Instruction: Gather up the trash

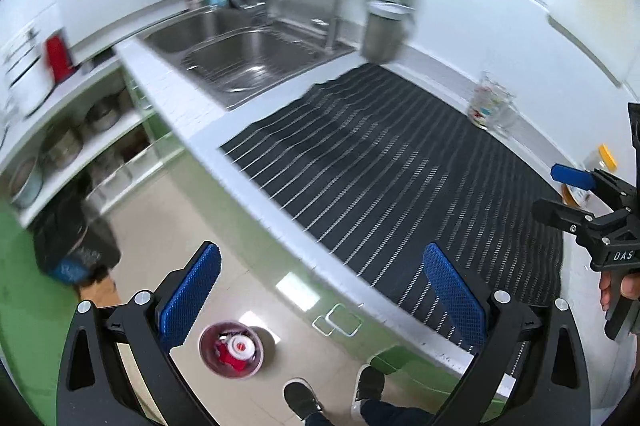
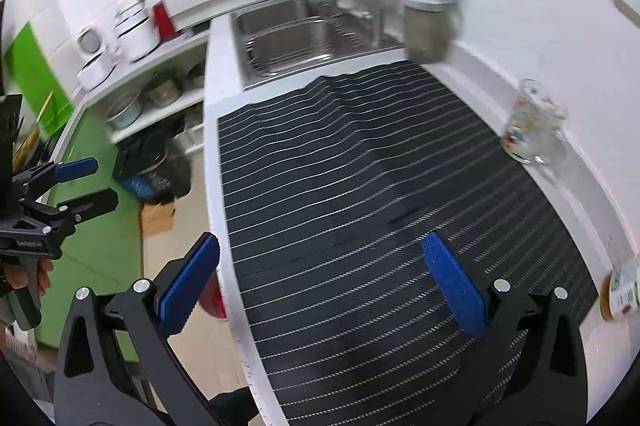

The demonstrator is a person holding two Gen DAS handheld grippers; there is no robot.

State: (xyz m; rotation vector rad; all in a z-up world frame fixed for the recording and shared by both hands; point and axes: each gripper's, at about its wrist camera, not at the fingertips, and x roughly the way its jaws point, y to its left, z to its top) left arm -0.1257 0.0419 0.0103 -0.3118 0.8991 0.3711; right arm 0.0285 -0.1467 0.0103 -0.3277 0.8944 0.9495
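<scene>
A small red bin (image 1: 232, 349) with red and white trash inside stands on the floor below the counter; its rim (image 2: 214, 300) peeks out in the right wrist view. My left gripper (image 1: 320, 290) is open and empty, held above the floor and the counter edge, over the bin. My right gripper (image 2: 320, 282) is open and empty above the black striped mat (image 2: 380, 193). The right gripper also shows at the right edge of the left wrist view (image 1: 560, 193), and the left gripper at the left edge of the right wrist view (image 2: 88, 181).
A steel sink (image 1: 240, 61) lies beyond the mat. A metal canister (image 2: 428, 25), a printed glass (image 2: 532, 129) and a yellow-lidded jar (image 2: 622, 292) stand along the wall. Shelves with pots (image 1: 64, 145) and a dark bag (image 1: 72, 238) are on the left. My shoes (image 1: 304, 398) are below.
</scene>
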